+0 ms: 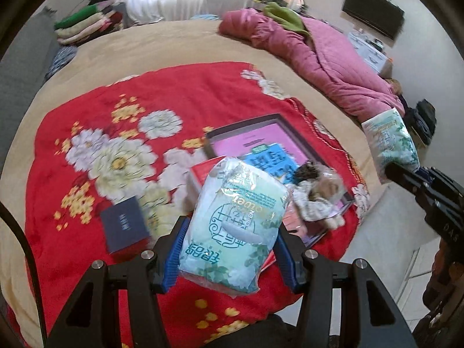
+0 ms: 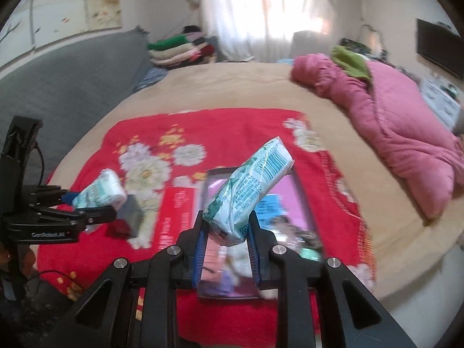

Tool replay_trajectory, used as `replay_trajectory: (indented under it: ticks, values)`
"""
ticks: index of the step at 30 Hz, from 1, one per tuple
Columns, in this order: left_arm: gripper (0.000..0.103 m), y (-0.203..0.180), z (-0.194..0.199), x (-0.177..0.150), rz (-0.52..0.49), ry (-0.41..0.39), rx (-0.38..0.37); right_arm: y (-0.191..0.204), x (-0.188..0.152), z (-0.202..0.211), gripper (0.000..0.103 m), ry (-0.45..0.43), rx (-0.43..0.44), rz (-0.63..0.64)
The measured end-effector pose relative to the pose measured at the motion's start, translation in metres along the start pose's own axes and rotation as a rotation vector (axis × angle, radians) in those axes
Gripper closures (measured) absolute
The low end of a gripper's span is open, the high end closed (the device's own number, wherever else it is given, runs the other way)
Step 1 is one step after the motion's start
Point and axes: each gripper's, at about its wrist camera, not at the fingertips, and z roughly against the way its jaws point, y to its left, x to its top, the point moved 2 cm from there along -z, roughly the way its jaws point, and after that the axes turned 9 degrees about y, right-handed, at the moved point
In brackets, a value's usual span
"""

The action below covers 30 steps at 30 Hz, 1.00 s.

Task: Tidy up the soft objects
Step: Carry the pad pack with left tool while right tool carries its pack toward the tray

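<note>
My left gripper [image 1: 232,232] is shut on a pale green tissue pack [image 1: 235,223] and holds it above the red floral blanket [image 1: 121,107]. My right gripper [image 2: 227,226] is shut on a second tissue pack [image 2: 249,188], tilted up to the right, above an open box with a pink inside [image 2: 290,200]. Each gripper shows in the other view: the right one with its pack [image 1: 391,142] at the right edge, the left one with its pack [image 2: 100,192] at the left. A small plush toy [image 1: 316,200] and a blue pack [image 1: 269,159] lie in the box.
A red box [image 2: 177,217] and a dark blue box [image 1: 124,226] lie on the blanket. A pink quilt [image 1: 327,58] with a green cloth [image 1: 287,17] lies along the bed's right side. Folded clothes [image 1: 84,26] are stacked at the far left. A grey headboard [image 2: 66,81] is on the left.
</note>
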Motion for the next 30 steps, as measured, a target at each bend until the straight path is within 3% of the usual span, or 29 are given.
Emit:
replay_trajectory:
  ticks: [11, 17, 30]
  values:
    - [0.048, -0.056, -0.027, 0.021, -0.081, 0.034, -0.031, -0.057, -0.022, 0.005, 0.077, 0.039, -0.065, -0.053]
    - [0.048, -0.075, -0.059, 0.024, -0.097, 0.083, -0.042, -0.065, -0.040, -0.031, 0.077, 0.152, -0.095, -0.037]
    - [0.047, -0.088, -0.103, 0.033, -0.102, 0.121, -0.040, -0.084, -0.066, -0.099, 0.077, 0.304, -0.113, -0.073]
